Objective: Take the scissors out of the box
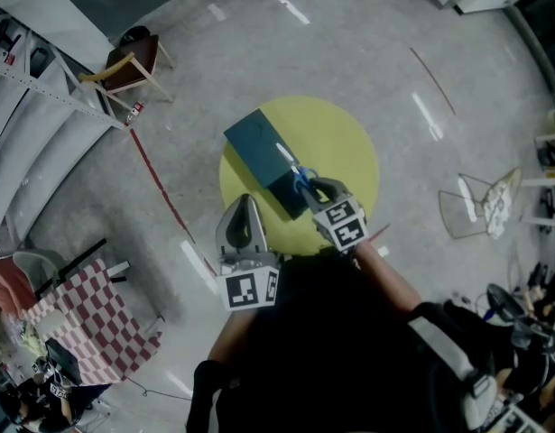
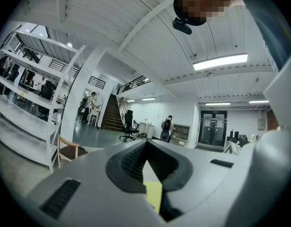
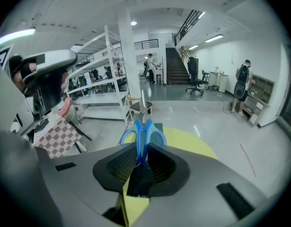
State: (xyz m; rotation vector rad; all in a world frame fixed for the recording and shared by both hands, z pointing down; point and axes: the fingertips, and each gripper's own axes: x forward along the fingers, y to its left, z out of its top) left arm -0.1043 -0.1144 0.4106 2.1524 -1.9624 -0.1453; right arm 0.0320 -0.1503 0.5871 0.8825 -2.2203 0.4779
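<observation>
Over box (image 1: 259, 152), right tongs (image 3: 141, 161) gripping scissors (image 3: 146, 134), handle ends hidden inside grip

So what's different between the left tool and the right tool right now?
The right tool is clamped on the blue handles of the scissors; the left tool has its jaws closed on nothing. The right tool tilts down beside the dark box on the yellow table; the left tool points level into the room. Both are the same grey build with a marker cube.
</observation>
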